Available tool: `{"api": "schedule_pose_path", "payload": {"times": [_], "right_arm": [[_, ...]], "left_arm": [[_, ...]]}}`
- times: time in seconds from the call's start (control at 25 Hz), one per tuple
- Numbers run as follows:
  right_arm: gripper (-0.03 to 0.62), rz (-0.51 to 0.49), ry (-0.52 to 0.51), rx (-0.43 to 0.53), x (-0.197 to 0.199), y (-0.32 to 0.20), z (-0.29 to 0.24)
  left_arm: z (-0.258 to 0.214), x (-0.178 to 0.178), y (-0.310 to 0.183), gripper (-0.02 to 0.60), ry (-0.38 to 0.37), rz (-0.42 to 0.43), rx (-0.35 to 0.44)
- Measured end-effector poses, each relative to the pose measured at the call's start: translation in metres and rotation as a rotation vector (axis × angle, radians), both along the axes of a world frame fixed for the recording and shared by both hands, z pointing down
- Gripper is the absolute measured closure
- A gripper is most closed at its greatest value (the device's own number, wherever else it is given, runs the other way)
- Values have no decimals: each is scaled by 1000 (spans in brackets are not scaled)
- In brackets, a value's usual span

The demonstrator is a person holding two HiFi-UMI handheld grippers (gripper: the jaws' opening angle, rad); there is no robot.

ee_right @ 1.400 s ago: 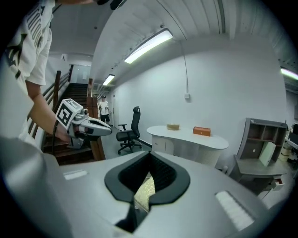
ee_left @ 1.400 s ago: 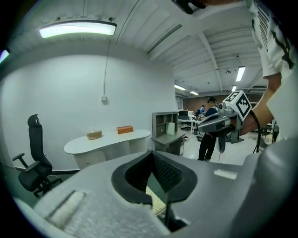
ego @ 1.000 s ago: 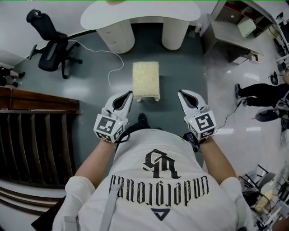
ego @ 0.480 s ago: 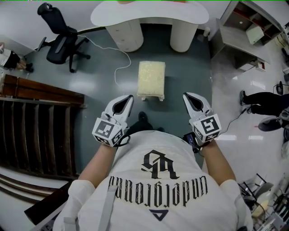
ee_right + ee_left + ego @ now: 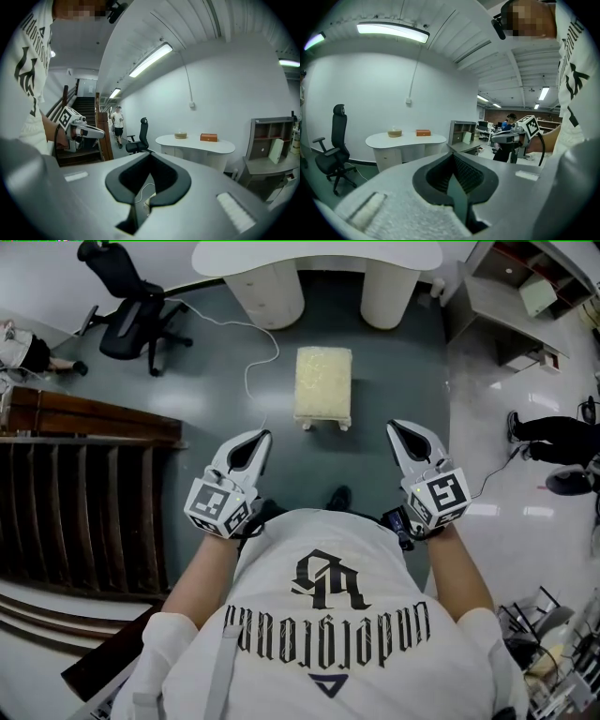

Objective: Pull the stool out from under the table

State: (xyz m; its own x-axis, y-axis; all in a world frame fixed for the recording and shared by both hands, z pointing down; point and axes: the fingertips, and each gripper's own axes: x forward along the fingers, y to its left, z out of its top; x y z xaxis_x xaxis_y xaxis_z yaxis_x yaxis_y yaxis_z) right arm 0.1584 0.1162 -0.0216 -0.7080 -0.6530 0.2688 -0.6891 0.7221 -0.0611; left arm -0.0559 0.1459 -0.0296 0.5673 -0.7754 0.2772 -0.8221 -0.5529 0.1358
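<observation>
With jaws pressed together on nothing, the left gripper (image 5: 255, 440) and right gripper (image 5: 397, 430) point forward at waist height, and the cream stool (image 5: 323, 385) stands apart beyond them, midway between both, on the dark floor (image 5: 398, 362), near its far edge by the white table (image 5: 281, 257).

Bright strip light (image 5: 391, 29), glare, edges maybe soft

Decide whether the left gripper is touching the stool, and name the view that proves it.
Apart. The head view shows a strip of bare floor between the left gripper and the stool, which stands ahead of it.
</observation>
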Motion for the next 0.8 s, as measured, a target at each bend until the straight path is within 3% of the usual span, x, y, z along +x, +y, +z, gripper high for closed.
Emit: {"api": "schedule_pose_path", "payload": {"times": [0.32,0.8], "right_arm": [[592,79,13,4,-34,48,0],[592,127,36,56,-139,124,-26]], "left_arm": [[-13,-23,27,574,0,128,33],[-42,-128,76,574,57,181,95]]}}
